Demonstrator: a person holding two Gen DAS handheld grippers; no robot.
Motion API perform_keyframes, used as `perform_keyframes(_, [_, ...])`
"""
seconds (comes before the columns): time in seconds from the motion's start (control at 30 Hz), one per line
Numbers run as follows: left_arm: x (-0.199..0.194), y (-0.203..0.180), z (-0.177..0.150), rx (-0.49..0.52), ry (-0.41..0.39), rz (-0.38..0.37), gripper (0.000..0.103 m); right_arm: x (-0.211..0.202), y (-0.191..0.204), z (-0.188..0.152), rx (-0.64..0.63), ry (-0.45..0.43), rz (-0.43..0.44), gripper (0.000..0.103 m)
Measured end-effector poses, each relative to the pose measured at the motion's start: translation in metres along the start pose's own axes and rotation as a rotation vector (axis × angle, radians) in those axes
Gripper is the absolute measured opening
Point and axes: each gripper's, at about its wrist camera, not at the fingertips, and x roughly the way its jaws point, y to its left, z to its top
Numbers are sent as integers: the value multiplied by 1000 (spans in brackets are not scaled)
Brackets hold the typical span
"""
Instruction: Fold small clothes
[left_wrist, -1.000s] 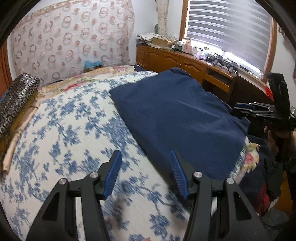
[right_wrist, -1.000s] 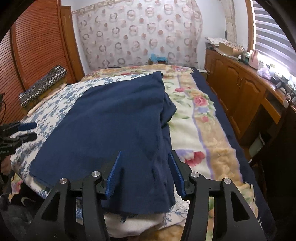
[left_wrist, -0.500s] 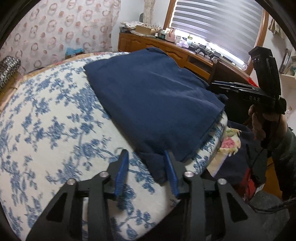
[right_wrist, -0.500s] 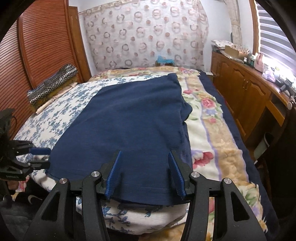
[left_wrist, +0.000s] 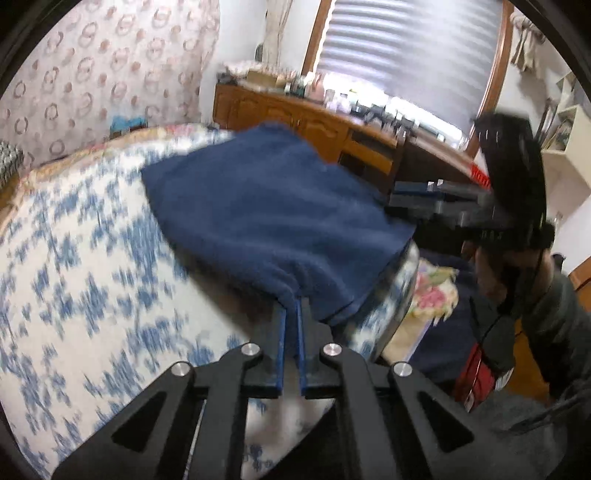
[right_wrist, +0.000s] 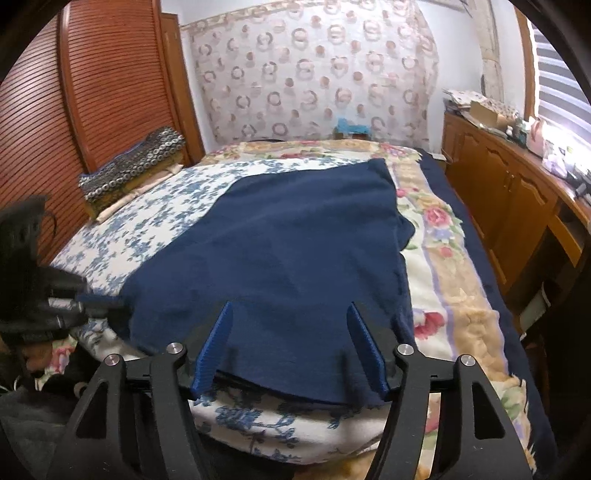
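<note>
Nearest us, in the left wrist view, our left gripper (left_wrist: 291, 310) has just closed and now pinches the near corner of the navy garment (left_wrist: 266, 210), a fold of the cloth bunched between its blue pads at the foot edge of the bed (left_wrist: 74, 258). In the right wrist view our right gripper (right_wrist: 290, 347) has just been opening; its jaws stand apart above the garment's near hem, the cloth under them but not pressed, so nothing is held there. The garment (right_wrist: 295, 240) lies spread flat across the blue-flowered bedcover, its long axis running away from us toward the patterned curtain (right_wrist: 314, 74), with both near corners at the foot edge where our hands are. The left hand already has its corner; the right one hangs just over the opposite near corner, which lies straight ahead and slightly below its fingertips, so we judge that the fold depends on the right jaws dropping onto that hem. Farther off are the wooden cabinets (right_wrist: 509, 192) under the window. The only writing, pale letters on the other gripper's body, is too blurred to read.
</note>
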Motion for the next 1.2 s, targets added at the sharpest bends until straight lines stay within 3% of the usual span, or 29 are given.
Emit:
perform_keyframes(0.17, [-11, 1, 42, 17, -81, -3, 1, -12, 15, 3, -46, -15, 33, 67])
perform_keyframes(0.37, [-4, 10, 79, 4, -120, -12, 1, -8, 21, -1, -85, 2, 35, 69])
perform_keyframes(0.67, [6, 35, 96, -46, -144, -18, 1, 25, -1, -16, -82, 96, -9, 69])
perform_keyframes(0.77, [8, 40, 97, -54, -150, -19, 1, 34, -13, -18, -91, 115, -75, 69])
perform_keyframes(0.87, [9, 47, 100, -60, -156, -19, 1, 37, -30, -9, -53, 108, -70, 42])
perform_keyframes(0.93, [9, 52, 102, -63, -160, -18, 1, 36, -36, -2, -60, 87, -41, 17])
perform_keyframes(1.03, [9, 62, 110, -68, -173, 5, 1, 34, -35, 19, -109, 31, -33, 8])
perform_keyframes(1.2, [19, 84, 128, -70, -175, 81, 1, 44, -45, 77, -156, -60, -40, 6])
